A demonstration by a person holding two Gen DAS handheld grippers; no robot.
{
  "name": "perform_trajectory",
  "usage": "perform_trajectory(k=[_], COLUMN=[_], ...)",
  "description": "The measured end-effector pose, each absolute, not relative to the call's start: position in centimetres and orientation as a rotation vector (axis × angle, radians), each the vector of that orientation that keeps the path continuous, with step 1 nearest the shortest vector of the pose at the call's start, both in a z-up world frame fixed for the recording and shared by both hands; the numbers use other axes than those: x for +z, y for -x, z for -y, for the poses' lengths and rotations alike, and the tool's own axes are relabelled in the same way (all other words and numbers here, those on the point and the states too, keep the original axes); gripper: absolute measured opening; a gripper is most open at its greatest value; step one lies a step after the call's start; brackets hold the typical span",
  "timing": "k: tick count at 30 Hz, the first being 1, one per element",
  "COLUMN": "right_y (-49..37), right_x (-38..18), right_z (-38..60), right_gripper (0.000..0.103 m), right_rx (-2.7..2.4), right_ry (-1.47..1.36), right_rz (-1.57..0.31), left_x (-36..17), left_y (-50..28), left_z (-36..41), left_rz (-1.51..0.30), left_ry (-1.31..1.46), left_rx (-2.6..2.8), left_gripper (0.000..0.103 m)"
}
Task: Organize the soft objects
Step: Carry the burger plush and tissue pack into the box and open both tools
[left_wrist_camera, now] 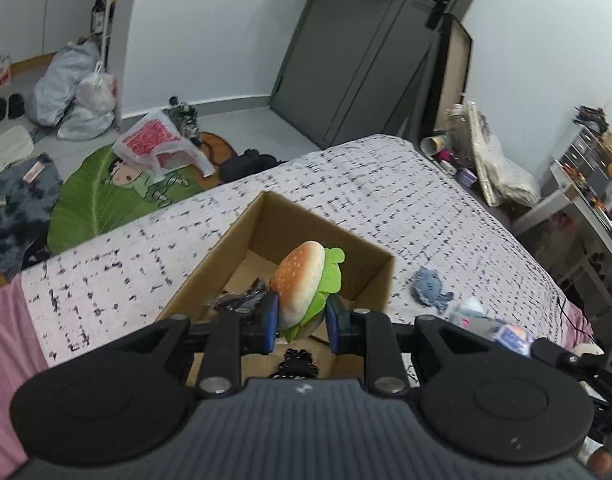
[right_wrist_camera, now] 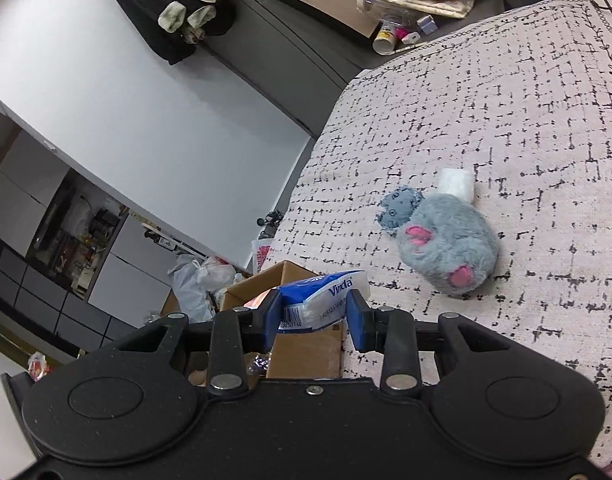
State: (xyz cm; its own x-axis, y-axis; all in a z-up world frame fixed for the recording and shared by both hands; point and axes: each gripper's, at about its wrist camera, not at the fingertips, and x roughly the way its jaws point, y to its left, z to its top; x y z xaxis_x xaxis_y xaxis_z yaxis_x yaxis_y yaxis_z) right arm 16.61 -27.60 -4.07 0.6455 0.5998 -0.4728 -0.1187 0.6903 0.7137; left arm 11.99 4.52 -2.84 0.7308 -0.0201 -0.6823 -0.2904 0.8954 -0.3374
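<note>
My left gripper (left_wrist_camera: 302, 318) is shut on a plush hamburger (left_wrist_camera: 306, 284) and holds it above the open cardboard box (left_wrist_camera: 226, 248) on the bed. Dark items (left_wrist_camera: 242, 300) lie in the box. My right gripper (right_wrist_camera: 316, 316) is shut on a blue and white Vinda tissue pack (right_wrist_camera: 322, 296), just beside the box's corner (right_wrist_camera: 266, 280). A grey plush mouse (right_wrist_camera: 446, 248) with pink feet lies on the bedspread, with a small blue-grey plush (right_wrist_camera: 398, 208) and a white roll (right_wrist_camera: 456, 184) touching it. The blue-grey plush also shows in the left wrist view (left_wrist_camera: 430, 286).
The bed has a pale bedspread (left_wrist_camera: 406, 200) with black marks. On the floor lie a green leaf-shaped rug (left_wrist_camera: 106, 192), plastic bags (left_wrist_camera: 78, 92), clothes and a cat (left_wrist_camera: 184, 118). A grey door (left_wrist_camera: 358, 52) and cluttered shelves (left_wrist_camera: 594, 168) stand behind the bed.
</note>
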Motion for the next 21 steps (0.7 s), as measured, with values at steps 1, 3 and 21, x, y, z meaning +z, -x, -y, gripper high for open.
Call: perform_trajectory(k=[1, 3, 21], right_y=[-16.6, -16.7, -16.9], right_x=[-4.1, -4.1, -3.6], right_z=[27.4, 26.9, 20.4], right_gripper=[0.034, 0.034, 0.034], right_rx=[0.451, 0.457, 0.559], right_ry=[-0.693, -0.682, -0.559], right_rz=[-0.766, -0.766, -0.793], left_x=[-3.2, -3.7, -5.5], left_y=[-12.1, -12.3, -12.4], left_z=[-4.7, -5.1, -7.1], left_rz=[-0.753, -0.769, -0.880], left_ry=[0.455, 0.462, 0.486], left_rx=[0.157, 0.162, 0.249], left_gripper=[0.023, 0.023, 0.040])
